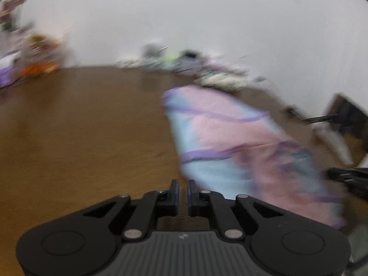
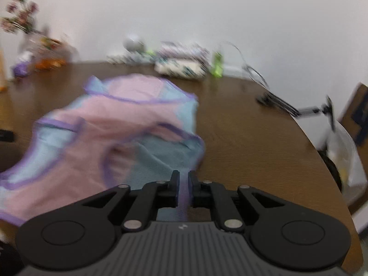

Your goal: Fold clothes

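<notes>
A pink and blue garment (image 2: 115,133) with purple trim lies rumpled on the brown table (image 1: 80,126). The left gripper (image 1: 183,185) hovers just left of its near edge, jaws slightly apart with nothing between. The right gripper (image 2: 183,176) has a purple-edged strip between its narrowly parted jaws; whether they clamp it I cannot tell

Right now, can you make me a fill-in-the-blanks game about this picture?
1. The pink and blue garment has trim coloured ____.
2. It lies on a brown wooden ____.
3. The left gripper has ____ between its fingers.
4. The small bottle by the white wall is coloured ____.

Missing words: purple; table; nothing; green
</notes>
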